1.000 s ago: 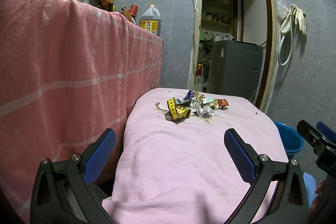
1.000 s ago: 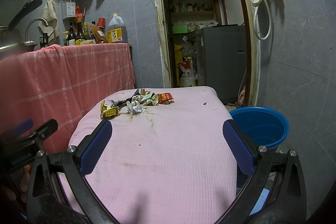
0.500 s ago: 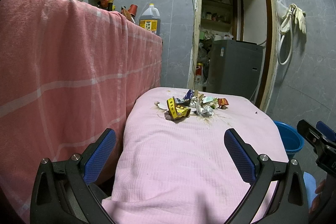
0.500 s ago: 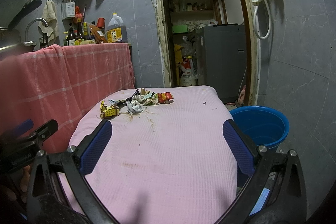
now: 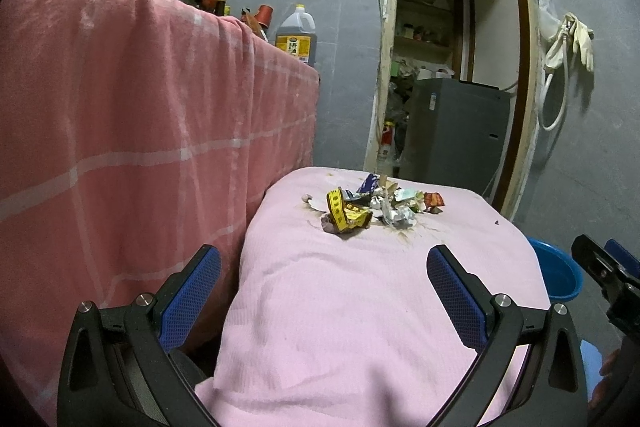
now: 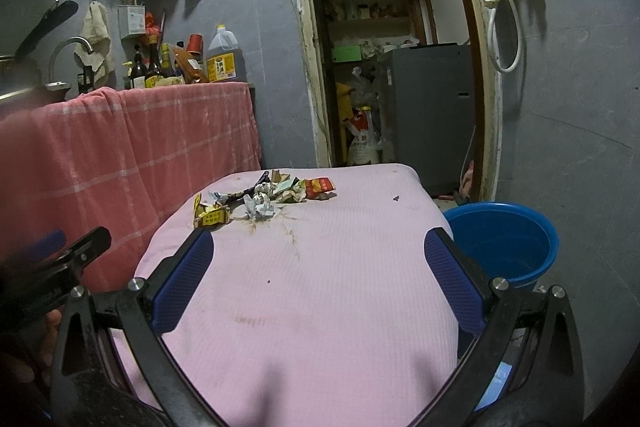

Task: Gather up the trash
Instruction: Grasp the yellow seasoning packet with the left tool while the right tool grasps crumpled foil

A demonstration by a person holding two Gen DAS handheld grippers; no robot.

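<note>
A pile of trash [image 5: 372,205] lies at the far end of a pink-covered table [image 5: 360,307]: a yellow wrapper [image 5: 344,215], crumpled white paper [image 5: 396,215], a red packet [image 5: 434,201]. In the right wrist view the same pile [image 6: 264,201] sits far left on the table [image 6: 320,287]. My left gripper [image 5: 324,291] is open and empty, well short of the pile. My right gripper [image 6: 318,277] is open and empty, also short of it. A blue bucket [image 6: 502,243] stands on the floor right of the table; it also shows in the left wrist view [image 5: 558,273].
A counter draped in a pink checked cloth [image 5: 140,147] runs along the left, with bottles and an oil jug [image 6: 224,59] on top. A doorway beyond the table shows a grey appliance [image 5: 452,135]. Brown stains [image 6: 290,231] mark the table cover.
Both grippers have stayed open and almost still; the right one has edged slightly forward toward the pile.
</note>
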